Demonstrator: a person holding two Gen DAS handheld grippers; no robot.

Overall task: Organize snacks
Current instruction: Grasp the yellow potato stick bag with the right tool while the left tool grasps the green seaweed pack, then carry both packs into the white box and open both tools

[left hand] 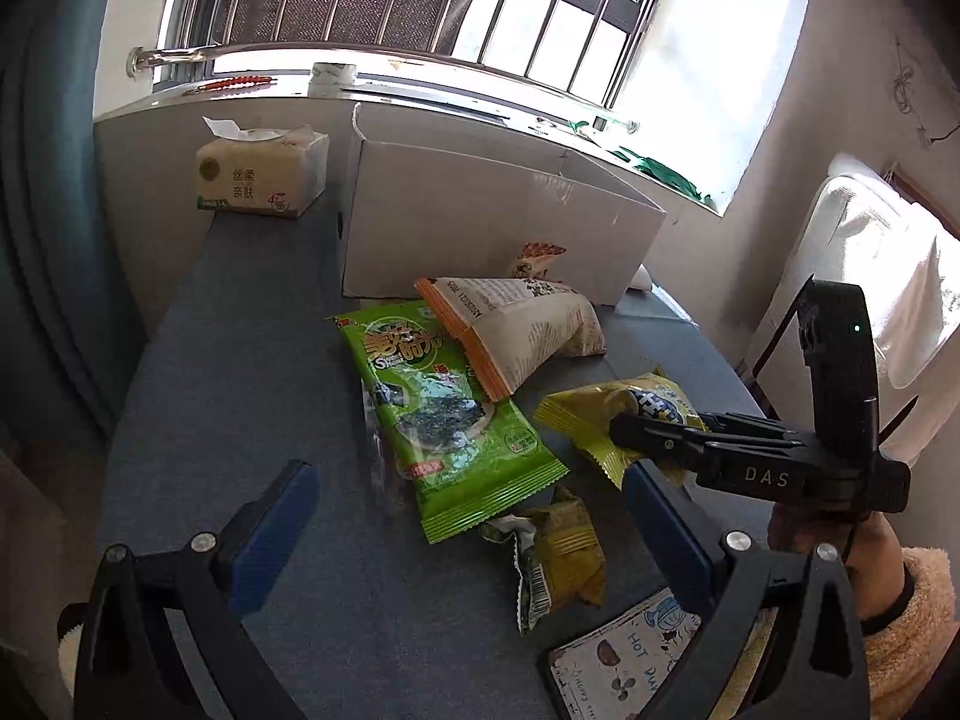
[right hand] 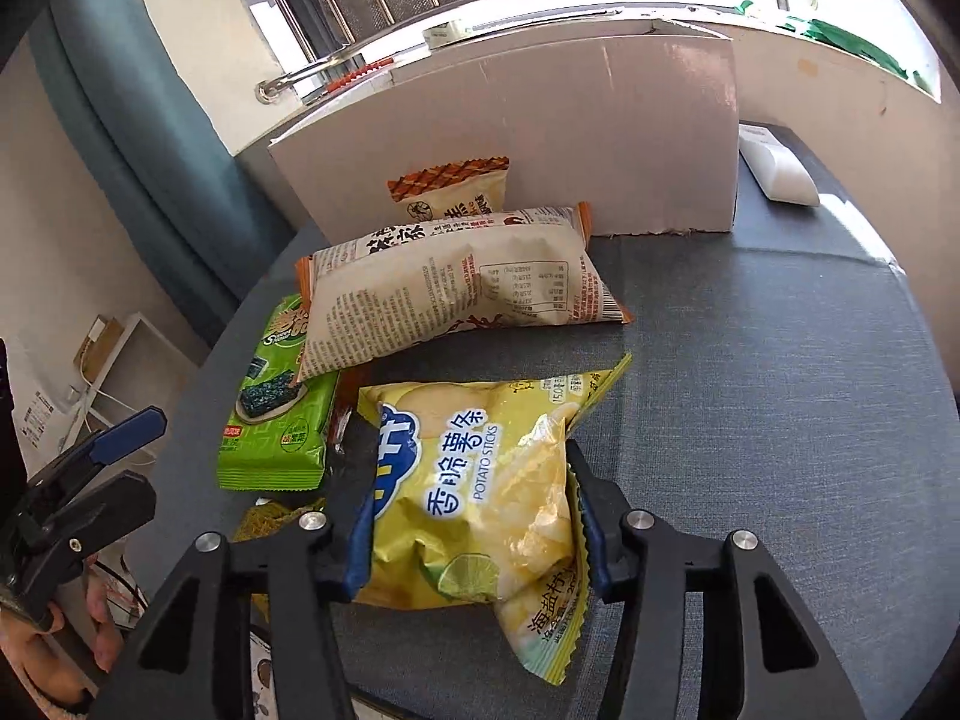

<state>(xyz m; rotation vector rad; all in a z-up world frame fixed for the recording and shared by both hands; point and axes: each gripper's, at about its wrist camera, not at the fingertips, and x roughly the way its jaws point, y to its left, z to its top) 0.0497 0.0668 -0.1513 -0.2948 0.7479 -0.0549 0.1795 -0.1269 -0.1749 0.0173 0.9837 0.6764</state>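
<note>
Yellow bag: potato-sticks bag [right hand: 480, 492], lower centre of the right wrist view, lying on the grey tabletop [right hand: 780, 390], crumpled where it is squeezed.
Right gripper: [right hand: 474, 516] blue pads pressing both sides of the yellow bag, so it is pinched. In the left wrist view it enters from the right edge, fingertips on the same bag [left hand: 600, 420].
Left gripper: [left hand: 474, 516] jaws spread wide, nothing between them; pads hang above the tabletop at lower centre.
Green pack: seaweed snack [left hand: 444, 414], centre of the left wrist view, flat, just left of the yellow bag.
White-orange bag: long printed bag [right hand: 462, 282], mid-frame, one end overlapping the green pack's top.
Small orange pack: [right hand: 456, 192] behind the long bag, at the foot of the box.
Box: white cardboard box [right hand: 540, 138], upper centre, open top, standing behind the snacks.
Small olive pack: [left hand: 558, 552] lower centre of the left wrist view, between the left gripper's fingers in the frame, lying on the table.
Tissue pack: [left hand: 258, 174] upper left, left of the box.
Hand: [left hand: 864, 558] in a fuzzy cream sleeve, lower right, holding the right gripper's handle.
</note>
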